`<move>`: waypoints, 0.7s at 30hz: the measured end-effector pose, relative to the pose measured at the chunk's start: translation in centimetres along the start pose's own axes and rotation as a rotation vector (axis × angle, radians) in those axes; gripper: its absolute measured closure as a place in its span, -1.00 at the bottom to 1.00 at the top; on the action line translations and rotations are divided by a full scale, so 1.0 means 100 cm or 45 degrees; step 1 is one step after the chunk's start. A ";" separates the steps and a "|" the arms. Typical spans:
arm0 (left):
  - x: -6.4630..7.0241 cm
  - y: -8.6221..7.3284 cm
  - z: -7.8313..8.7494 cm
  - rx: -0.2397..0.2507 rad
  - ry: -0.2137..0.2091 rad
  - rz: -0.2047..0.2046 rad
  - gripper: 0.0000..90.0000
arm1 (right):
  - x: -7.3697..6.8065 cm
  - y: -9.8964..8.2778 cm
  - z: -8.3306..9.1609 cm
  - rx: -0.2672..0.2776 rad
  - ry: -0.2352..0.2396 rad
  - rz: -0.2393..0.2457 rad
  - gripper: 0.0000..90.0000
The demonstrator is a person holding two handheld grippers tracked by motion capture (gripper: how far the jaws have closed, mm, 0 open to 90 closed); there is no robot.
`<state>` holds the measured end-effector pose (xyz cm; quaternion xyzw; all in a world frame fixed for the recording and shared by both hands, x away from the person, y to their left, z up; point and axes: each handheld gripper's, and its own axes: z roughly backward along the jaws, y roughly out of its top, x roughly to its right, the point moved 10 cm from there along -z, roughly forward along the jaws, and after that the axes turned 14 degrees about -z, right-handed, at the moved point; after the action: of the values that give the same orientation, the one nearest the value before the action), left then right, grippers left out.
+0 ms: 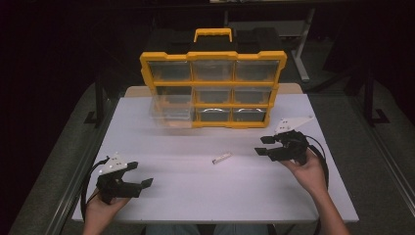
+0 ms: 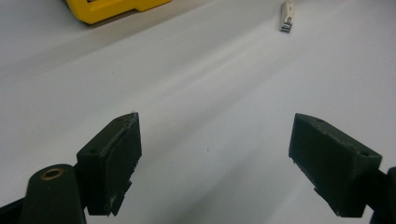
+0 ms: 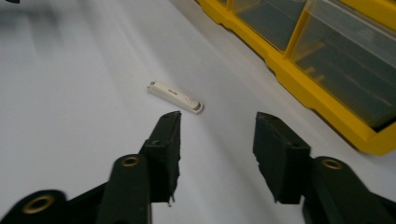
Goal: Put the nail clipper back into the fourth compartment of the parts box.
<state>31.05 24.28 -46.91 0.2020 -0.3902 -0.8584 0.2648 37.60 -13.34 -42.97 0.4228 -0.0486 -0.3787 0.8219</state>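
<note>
The nail clipper (image 3: 175, 97) lies flat on the white table (image 3: 70, 116), just beyond the tips of the right gripper (image 3: 217, 140) and a little toward its left jaw, with nothing touching it; in the high view it sits between the two grippers, nearer the right one, well in front of the yellow organizer case (image 1: 212, 88). It looks like a small, stiff, light piece with a smooth pale shell, so it will likely skate on the tabletop if nudged and may twist out of a shallow pinch. Being thin and low, it is best taken across its narrow width near the middle, pads set down close to the table on both long edges. The right gripper's jaws stand partly apart and empty. The left gripper (image 2: 215, 158) has its jaws spread wide over bare table, holding nothing, the clipper far ahead of its right jaw.
</note>
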 end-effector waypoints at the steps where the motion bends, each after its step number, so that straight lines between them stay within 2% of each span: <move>1: 0.000 0.000 0.000 0.000 0.000 0.000 -0.62 | 0.000 0.000 0.000 0.000 0.000 0.000 0.23; 2: -0.001 0.000 0.000 -0.002 0.003 -0.006 -0.62 | -0.001 0.006 -0.002 -0.010 0.018 0.011 0.36; 5: -0.001 -0.001 0.001 -0.006 0.001 -0.011 -0.62 | -0.002 0.014 -0.006 -0.027 0.028 0.025 0.54; 7: -0.001 -0.001 0.001 -0.008 0.002 -0.013 -0.62 | -0.003 0.017 -0.007 -0.034 0.029 0.033 0.59; 9: -0.002 -0.001 0.001 -0.009 0.002 -0.026 -0.62 | -0.005 0.024 -0.011 -0.046 0.031 0.051 0.74; 13: -0.002 0.000 0.001 -0.005 0.000 -0.022 -0.62 | -0.008 0.030 -0.016 -0.069 0.044 0.067 0.85; 14: -0.001 0.001 0.000 0.007 0.002 -0.004 -0.62 | -0.008 0.031 -0.019 -0.082 0.047 0.087 0.89; 15: -0.001 0.001 0.001 0.001 0.001 -0.008 -0.62 | -0.009 0.034 -0.024 -0.099 0.052 0.108 0.94; 21: -0.001 0.000 0.001 0.009 0.000 0.009 -0.62 | -0.010 0.042 -0.040 -0.140 0.075 0.116 0.96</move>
<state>31.11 24.40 -46.79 0.2017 -0.3939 -0.8560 0.2673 40.90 -8.54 -42.19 0.3851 -0.0227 -0.3305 0.8614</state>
